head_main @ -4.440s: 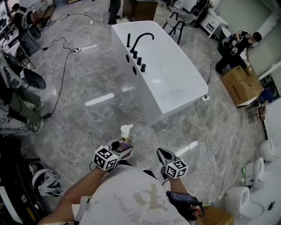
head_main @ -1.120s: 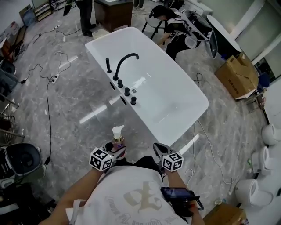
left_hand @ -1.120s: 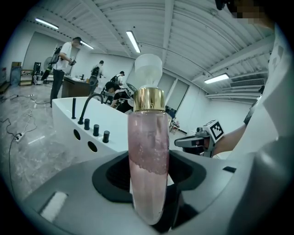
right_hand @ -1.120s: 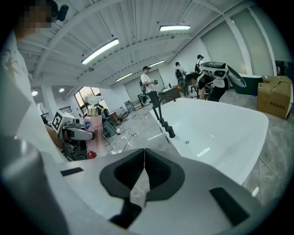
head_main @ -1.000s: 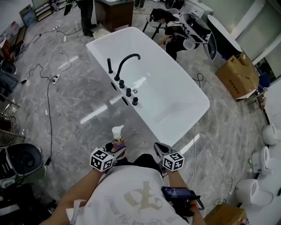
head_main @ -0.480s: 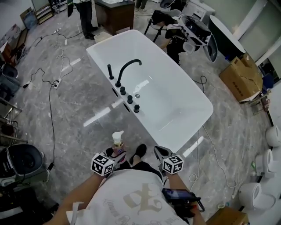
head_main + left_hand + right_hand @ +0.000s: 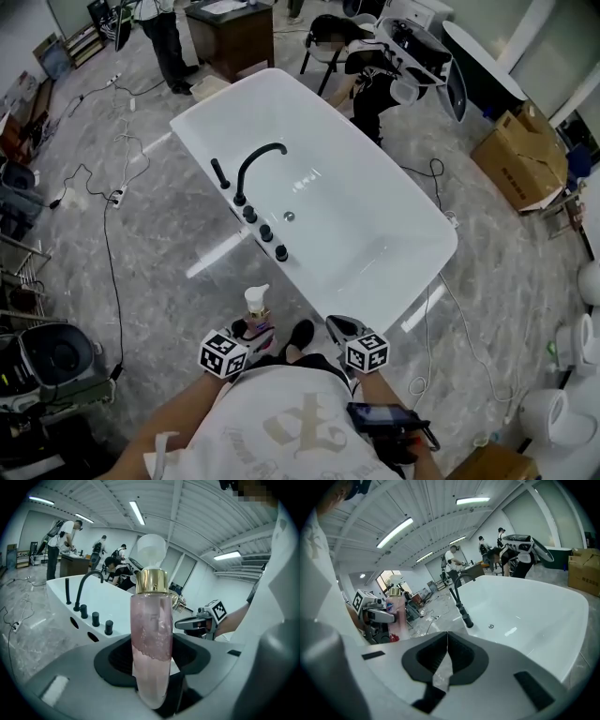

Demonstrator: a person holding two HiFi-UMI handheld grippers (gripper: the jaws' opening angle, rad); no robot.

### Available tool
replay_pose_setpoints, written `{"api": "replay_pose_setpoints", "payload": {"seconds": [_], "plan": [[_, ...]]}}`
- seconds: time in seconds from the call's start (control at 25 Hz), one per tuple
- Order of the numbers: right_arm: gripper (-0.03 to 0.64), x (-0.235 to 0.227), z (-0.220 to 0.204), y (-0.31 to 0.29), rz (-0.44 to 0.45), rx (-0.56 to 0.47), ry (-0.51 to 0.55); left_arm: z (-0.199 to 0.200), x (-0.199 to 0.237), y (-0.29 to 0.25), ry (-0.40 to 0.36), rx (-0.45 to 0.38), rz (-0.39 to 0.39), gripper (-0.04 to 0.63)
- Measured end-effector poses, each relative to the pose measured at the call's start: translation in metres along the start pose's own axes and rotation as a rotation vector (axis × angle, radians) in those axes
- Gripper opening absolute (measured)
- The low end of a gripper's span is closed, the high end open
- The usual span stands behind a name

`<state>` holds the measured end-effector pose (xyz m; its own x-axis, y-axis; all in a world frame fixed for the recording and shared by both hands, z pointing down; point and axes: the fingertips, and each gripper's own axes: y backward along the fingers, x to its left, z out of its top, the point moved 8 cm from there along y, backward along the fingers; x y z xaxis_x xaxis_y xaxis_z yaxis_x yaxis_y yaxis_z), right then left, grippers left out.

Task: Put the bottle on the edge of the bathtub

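Pink pump bottle held in the left tongs, short of the bathtub.

The left tongs [image 7: 152, 670] are clamped wide round the lower body of the bottle [image 7: 151, 634], which stands upright, its gold collar and white pump on top. The right tongs [image 7: 446, 645], just beside them, are pressed together on nothing. Both hang over the marble floor [image 7: 169, 234] on the near side of the bathtub [image 7: 366, 225], clear of its rim. Black knobs [image 7: 265, 232] and a curved black faucet [image 7: 255, 161] stand on that rim; people are beyond the bathtub's far end.
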<state>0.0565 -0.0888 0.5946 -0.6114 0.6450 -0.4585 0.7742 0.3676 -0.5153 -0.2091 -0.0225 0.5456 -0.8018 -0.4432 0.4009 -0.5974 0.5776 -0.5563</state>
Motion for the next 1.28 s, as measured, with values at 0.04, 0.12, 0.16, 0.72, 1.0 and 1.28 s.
{"api": "replay_pose_setpoints", "payload": {"seconds": [0.04, 0.12, 0.16, 0.72, 1.0, 1.28], "plan": [[0.006, -0.006, 0.004, -0.003, 0.004, -0.003, -0.004, 0.006, 0.001, -0.006, -0.004, 0.003, -0.003, 0.225], [0.006, -0.018, 0.012, -0.008, 0.016, -0.012, -0.008, 0.015, 0.002, -0.017, -0.011, 0.010, -0.002, 0.225], [0.006, -0.023, 0.015, -0.010, 0.023, -0.016, -0.007, 0.019, 0.002, -0.022, -0.014, 0.012, 0.002, 0.225], [0.006, -0.063, 0.020, -0.019, 0.035, -0.036, -0.050, 0.047, 0.002, -0.064, -0.060, 0.089, 0.014, 0.225], [0.006, -0.069, 0.024, -0.024, 0.021, -0.028, -0.077, 0.064, 0.015, -0.083, -0.090, 0.107, 0.005, 0.225], [0.006, -0.078, 0.039, -0.033, -0.002, 0.014, -0.067, 0.070, 0.037, -0.110, -0.071, 0.124, -0.012, 0.227]]}}
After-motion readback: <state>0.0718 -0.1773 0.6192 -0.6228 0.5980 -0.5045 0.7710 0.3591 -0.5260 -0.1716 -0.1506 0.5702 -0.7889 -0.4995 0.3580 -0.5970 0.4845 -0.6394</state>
